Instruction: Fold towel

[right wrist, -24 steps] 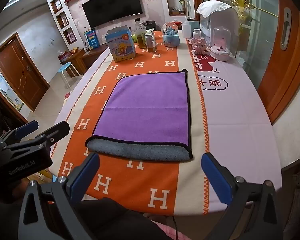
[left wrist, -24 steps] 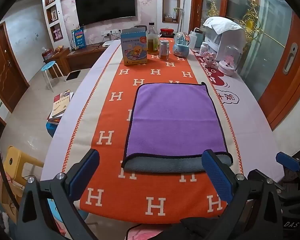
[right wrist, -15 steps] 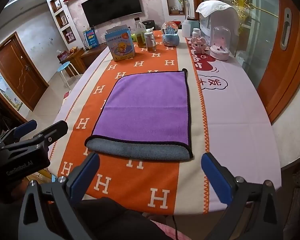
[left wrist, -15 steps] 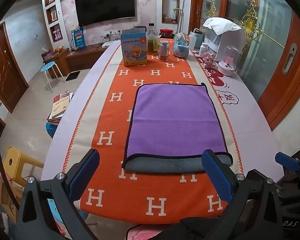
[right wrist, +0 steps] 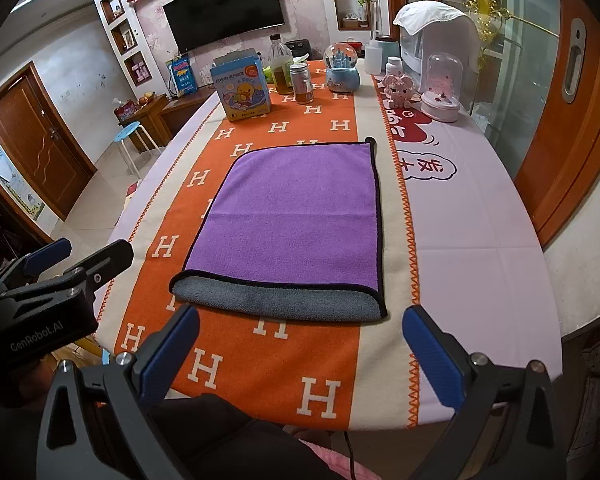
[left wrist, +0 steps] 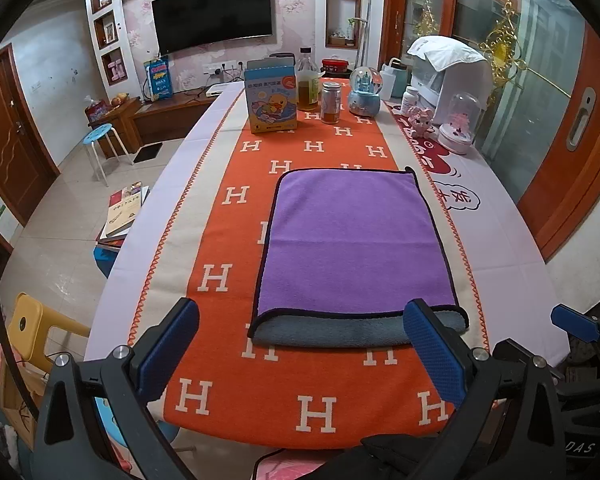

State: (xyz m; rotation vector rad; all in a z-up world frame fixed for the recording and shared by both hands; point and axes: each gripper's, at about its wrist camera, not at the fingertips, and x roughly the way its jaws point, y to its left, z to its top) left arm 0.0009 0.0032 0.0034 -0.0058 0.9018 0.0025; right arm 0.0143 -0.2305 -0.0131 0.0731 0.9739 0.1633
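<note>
Lying flat on the orange runner (left wrist: 236,392), your purple towel (left wrist: 356,240) is already doubled over, black-edged, with its grey underside showing along the near edge. White "H" letters cover the runner; beyond the towel's far edge a blue box (right wrist: 242,90) reads "B.DUCK". "GenRobot.AI" is printed on your left gripper (right wrist: 52,280). Both your left gripper (left wrist: 300,348) and right gripper (right wrist: 300,348) are spread wide, holding nothing, just short of the towel's near edge.
</note>
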